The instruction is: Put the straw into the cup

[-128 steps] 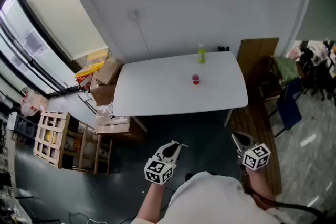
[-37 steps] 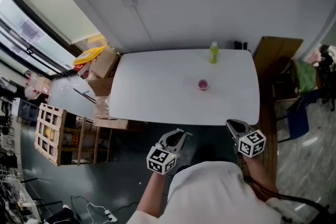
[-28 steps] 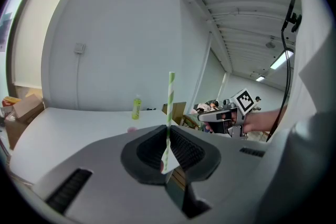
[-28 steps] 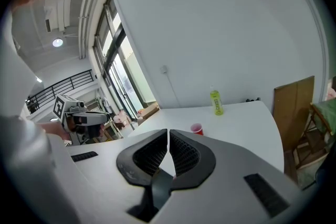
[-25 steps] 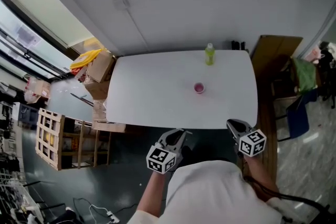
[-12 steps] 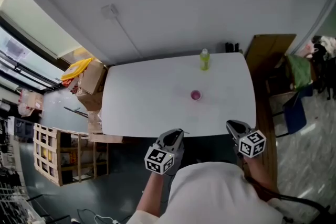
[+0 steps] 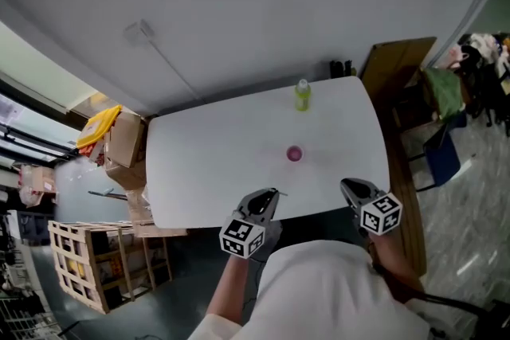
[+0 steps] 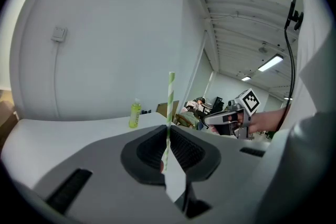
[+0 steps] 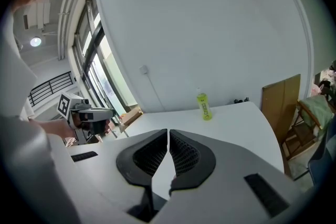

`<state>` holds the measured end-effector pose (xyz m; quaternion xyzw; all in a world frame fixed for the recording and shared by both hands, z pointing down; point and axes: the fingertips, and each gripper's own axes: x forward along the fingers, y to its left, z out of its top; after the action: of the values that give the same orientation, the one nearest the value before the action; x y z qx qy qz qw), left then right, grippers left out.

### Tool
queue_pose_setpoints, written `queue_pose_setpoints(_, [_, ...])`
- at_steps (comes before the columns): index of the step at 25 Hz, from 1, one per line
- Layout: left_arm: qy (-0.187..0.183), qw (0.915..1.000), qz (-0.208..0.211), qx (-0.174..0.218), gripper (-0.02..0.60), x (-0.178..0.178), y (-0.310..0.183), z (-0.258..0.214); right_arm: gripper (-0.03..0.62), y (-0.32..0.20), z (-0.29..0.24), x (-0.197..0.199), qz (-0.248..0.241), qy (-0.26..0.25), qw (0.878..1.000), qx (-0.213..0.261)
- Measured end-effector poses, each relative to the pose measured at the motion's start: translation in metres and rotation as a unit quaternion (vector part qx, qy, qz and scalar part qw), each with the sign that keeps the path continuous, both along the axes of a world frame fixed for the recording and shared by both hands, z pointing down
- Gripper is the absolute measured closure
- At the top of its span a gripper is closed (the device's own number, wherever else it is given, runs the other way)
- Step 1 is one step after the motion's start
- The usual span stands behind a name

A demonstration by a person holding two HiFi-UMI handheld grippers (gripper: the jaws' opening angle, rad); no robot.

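Observation:
A small pink cup (image 7: 294, 154) stands on the white table (image 7: 207, 163), right of its middle. My left gripper (image 7: 269, 197) is at the table's near edge, shut on a green-and-white striped straw (image 8: 170, 107) that stands upright between its jaws (image 8: 168, 131). The cup lies ahead of it and a little to the right. My right gripper (image 7: 351, 189) hovers at the near right corner, its jaws (image 9: 168, 136) shut with nothing between them. The cup does not show in the right gripper view.
A green bottle (image 7: 302, 94) stands at the table's far edge, also in view as the bottle (image 8: 135, 114) and the bottle (image 9: 202, 106). Cardboard boxes (image 7: 119, 143) and a wooden crate (image 7: 80, 271) sit left of the table. A wooden board (image 7: 394, 76) and a chair (image 7: 442, 155) stand to the right.
The head view has come closer to the table, and both grippers now reach its near edge. The left gripper keeps its hold on the straw; the right stays shut.

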<state>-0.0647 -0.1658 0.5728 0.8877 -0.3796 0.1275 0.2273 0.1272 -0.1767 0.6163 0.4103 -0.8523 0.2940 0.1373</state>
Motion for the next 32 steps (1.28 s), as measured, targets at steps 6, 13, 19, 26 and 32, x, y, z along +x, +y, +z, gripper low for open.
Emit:
queue_pose_setpoints(6, [0.002, 0.9988, 0.049, 0.0, 0.557, 0.001, -0.038, 0.007, 0.557, -0.017, 0.006, -0.02, 0.016, 0.004, 1.0, -0.012])
queue_pose_setpoints(13, [0.001, 0.995, 0.1, 0.005, 0.557, 0.006, -0.067, 0.011, 0.557, -0.034, 0.012, -0.03, 0.042, 0.011, 0.999, -0.019])
queue_pose_setpoints(19, [0.001, 0.9918, 0.128, 0.005, 0.557, 0.011, -0.083, 0.019, 0.557, -0.041, 0.015, -0.032, 0.058, 0.019, 0.998, -0.024])
queue_pose_setpoints(26, [-0.004, 0.992, 0.126, 0.005, 0.557, 0.026, -0.098, 0.039, 0.557, -0.041, 0.022, -0.025, 0.055, 0.023, 0.997, -0.039])
queue_pose_setpoints(32, [-0.026, 0.9923, 0.121, -0.006, 0.557, 0.04, -0.11, 0.061, 0.557, -0.052, 0.043, -0.018, 0.04, 0.012, 0.997, -0.062])
